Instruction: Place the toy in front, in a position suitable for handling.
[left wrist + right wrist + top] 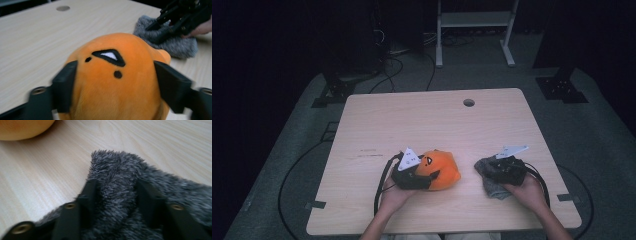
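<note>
Plush [112, 82] in my left claw [115, 85] squashes easily, so I grip its middle; right claw [115, 202] pinches a fold of soft grey cloth [120, 170].

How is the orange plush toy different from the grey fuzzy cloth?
The orange plush toy is round and puffed up with smooth fabric; the grey fuzzy cloth lies limp, low and shaggy. The toy has black stitched marks; the cloth is plain. The toy sits by the left tool, the cloth by the right tool. Both are soft, rest on the wooden table, and sit between a tool's jaws.
</note>
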Motion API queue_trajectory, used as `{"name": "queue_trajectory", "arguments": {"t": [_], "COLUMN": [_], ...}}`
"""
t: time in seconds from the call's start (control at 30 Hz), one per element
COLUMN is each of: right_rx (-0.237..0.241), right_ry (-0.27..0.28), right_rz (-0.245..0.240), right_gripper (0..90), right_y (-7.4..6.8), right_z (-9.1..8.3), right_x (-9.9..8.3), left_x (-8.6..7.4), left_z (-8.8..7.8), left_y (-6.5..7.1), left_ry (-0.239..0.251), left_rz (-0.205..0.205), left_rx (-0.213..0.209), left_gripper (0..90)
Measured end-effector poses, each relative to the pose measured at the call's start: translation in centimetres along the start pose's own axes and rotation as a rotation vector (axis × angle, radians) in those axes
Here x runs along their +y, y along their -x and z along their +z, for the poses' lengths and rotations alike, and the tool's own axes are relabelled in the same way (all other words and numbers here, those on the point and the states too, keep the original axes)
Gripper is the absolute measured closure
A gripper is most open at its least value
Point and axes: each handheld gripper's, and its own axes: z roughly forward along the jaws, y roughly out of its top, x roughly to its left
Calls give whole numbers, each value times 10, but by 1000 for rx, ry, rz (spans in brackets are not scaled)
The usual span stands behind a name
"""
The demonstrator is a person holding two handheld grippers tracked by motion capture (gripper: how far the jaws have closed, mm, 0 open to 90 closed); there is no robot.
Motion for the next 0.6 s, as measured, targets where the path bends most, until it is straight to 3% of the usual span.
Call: {"name": "queue_trajectory", "arguments": {"t": [0.03,0.07,0.17,0.33,0.43,0.47,0.5,0.57,0.6], "right_rx": [7,10,19,11,40,40,90,129,129], "right_ry": [5,7,-6,-16,94,94,191,241,241], "right_rz": [21,32,62,69,32,32,-16,-58,-58], "right_gripper": [658,684,748,773,776,776,776,776,776], "right_y": [0,1,3,-1,-11,-11,-26,-41,-41], "right_z": [-3,-4,-6,-16,-33,-33,-46,-51,-51], "right_x": [-3,-4,-5,-4,2,2,13,22,22], "left_x": [0,0,-4,-14,-19,-19,-20,-20,-20], "left_z": [-2,-6,-16,-23,-21,-21,-17,-13,-13], "left_y": [0,0,-4,-14,-21,-21,-25,-23,-23], "left_ry": [-20,-25,-5,-13,-5,-5,-5,-3,-3], "left_rz": [-12,-5,24,-4,-25,-25,-50,-55,-55], "left_rx": [-57,-73,-61,-57,-68,-68,-89,-106,-106], "left_gripper": [86,60,50,67,214,260,309,342,351]}}
